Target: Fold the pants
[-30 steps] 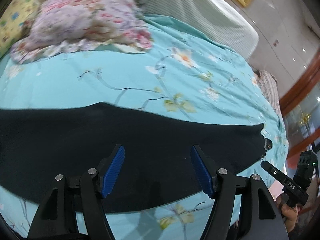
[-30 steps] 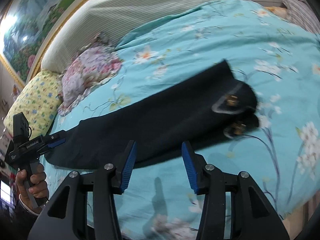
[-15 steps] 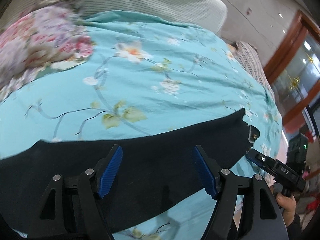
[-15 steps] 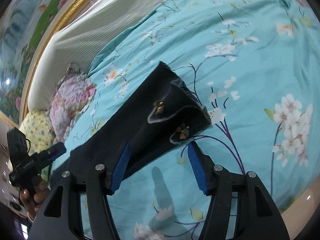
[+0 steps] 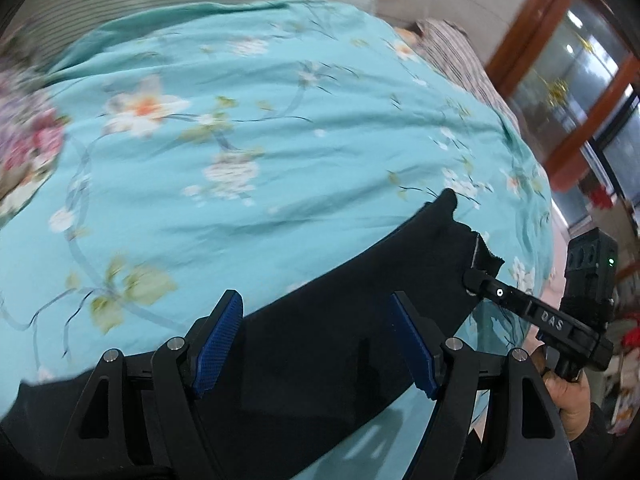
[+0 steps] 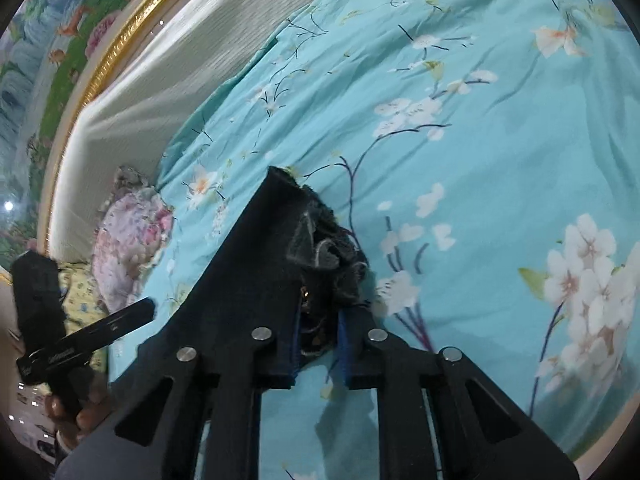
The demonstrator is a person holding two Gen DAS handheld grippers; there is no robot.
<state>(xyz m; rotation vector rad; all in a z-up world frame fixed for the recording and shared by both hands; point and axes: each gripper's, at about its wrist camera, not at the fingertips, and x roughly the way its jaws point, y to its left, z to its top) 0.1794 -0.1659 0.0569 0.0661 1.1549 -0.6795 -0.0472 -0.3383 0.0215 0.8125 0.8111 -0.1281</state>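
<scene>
On the bed, across a teal sheet (image 5: pixel 280 184), the pants (image 5: pixel 340 344) lie as one long dark strip running from 8 o'clock up to 2 o'clock in the left wrist view. No box, basket or other container shows in either view.

At 6 o'clock of that view the left gripper (image 5: pixel 316 344) hovers over the middle of the pants with its blue pads spread wide and nothing between them. A second ago it sat the same way, but the sheet has since swung, and less of the pillow (image 6: pixel 128 244) shows at 9 o'clock.

At 3 o'clock the right gripper (image 6: pixel 320 340) now has its pads pinched close on the pants' frayed end; half a second ago they stood wide apart, short of the cloth.
</scene>
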